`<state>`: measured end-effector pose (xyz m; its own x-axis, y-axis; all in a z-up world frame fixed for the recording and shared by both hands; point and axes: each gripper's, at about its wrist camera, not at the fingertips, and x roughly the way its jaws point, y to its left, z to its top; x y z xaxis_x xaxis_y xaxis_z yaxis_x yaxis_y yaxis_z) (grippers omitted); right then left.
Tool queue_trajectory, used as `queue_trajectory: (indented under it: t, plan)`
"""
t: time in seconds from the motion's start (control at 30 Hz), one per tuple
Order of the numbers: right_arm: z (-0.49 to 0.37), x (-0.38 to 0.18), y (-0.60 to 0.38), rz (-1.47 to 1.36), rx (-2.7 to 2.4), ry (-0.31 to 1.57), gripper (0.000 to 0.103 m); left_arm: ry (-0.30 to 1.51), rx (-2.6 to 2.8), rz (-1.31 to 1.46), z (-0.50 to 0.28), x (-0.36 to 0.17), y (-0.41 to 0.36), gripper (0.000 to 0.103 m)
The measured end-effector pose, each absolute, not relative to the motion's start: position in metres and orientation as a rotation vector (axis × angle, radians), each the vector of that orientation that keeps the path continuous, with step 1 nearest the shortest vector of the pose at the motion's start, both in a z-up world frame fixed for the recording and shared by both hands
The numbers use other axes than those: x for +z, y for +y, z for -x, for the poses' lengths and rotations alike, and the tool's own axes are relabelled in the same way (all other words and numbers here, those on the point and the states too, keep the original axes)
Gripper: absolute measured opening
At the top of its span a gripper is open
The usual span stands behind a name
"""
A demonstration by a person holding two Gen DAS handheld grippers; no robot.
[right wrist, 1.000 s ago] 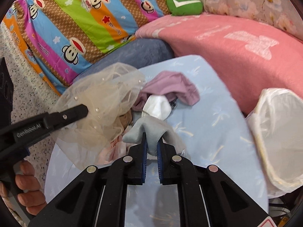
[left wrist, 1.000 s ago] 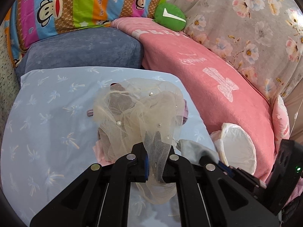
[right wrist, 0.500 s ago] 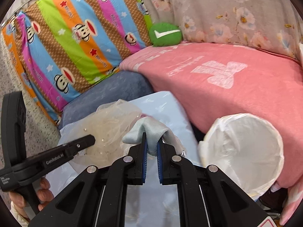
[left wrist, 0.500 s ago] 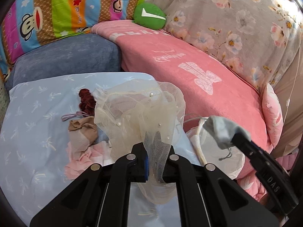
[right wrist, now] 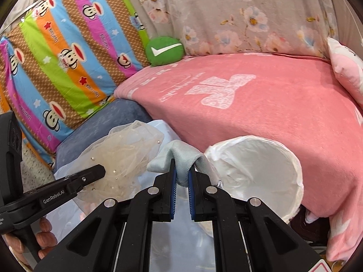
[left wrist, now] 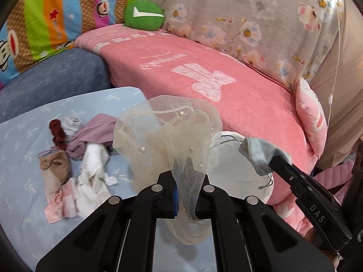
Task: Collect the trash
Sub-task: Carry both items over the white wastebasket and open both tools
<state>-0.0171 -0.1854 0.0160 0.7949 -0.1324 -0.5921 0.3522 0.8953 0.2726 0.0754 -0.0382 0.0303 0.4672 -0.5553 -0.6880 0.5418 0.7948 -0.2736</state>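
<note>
Left gripper (left wrist: 185,196), lower centre of the left wrist view: jaws closed on a cream tulle piece (left wrist: 168,140) studded with pearls, lifted clear of the pale blue bench (left wrist: 20,158). Right gripper (right wrist: 181,190), lower centre of the right wrist view: jaws pinched on a folded grey-blue cloth (right wrist: 179,156). A white-lined bin (right wrist: 261,172) stood at lower right, against the pink blanket (right wrist: 272,104). Remaining scraps (left wrist: 74,158), apparently fabric, lay at left on the bench.

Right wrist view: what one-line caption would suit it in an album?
Right gripper pinching a pale blue cloth beside a white-lined bin, while the left gripper carries cream tulle.
</note>
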Motion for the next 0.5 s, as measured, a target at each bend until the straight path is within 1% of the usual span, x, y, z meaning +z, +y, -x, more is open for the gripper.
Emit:
queue_trajectory:
  t: [0.4,0.5]
  plan:
    - [0.03,0.001,-0.228,-0.445,-0.34,0.613,0.009,0.864,-0.808,-0.042,-0.066,0.028,-0.105,0.006]
    - [0.032,-0.001,-0.234,-0.453,-0.35,0.614,0.011,0.865,-0.834,-0.056,-0.066,0.028,-0.118,0.006]
